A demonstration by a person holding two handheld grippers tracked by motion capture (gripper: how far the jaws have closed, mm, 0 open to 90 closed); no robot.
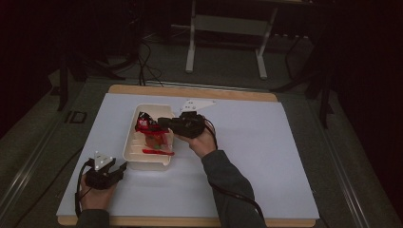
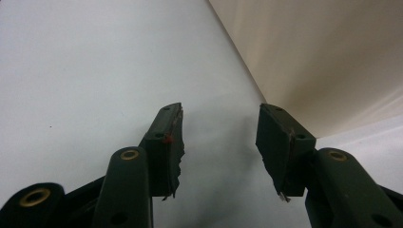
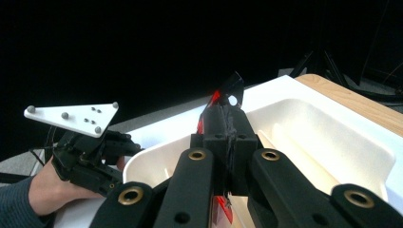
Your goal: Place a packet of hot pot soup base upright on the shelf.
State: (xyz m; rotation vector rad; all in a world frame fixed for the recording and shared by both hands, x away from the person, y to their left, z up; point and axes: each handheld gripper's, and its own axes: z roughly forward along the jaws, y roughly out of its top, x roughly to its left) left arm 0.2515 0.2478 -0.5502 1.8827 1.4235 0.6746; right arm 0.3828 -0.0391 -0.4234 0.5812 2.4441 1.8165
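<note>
A white tray (image 1: 132,154) sits left of centre on the white mat. My right gripper (image 1: 161,124) hangs over the tray, shut on a red and black item (image 1: 144,123). In the right gripper view that item (image 3: 229,91) sticks up past the closed jaws of the right gripper (image 3: 229,126), above the tray's rim (image 3: 332,102). My left gripper (image 1: 122,166) rests on the mat by the tray's near left corner, open and holding nothing. Its open tips (image 2: 219,128) face the tray's outer wall (image 2: 323,61). It also appears in the right gripper view as the left gripper (image 3: 128,145).
Lying in the tray are a flat red piece (image 1: 158,152) and a brownish item (image 1: 153,140). The mat (image 1: 266,156) covers a wooden table (image 1: 190,90). A metal stand (image 1: 225,28) and cables (image 1: 145,61) are on the floor behind.
</note>
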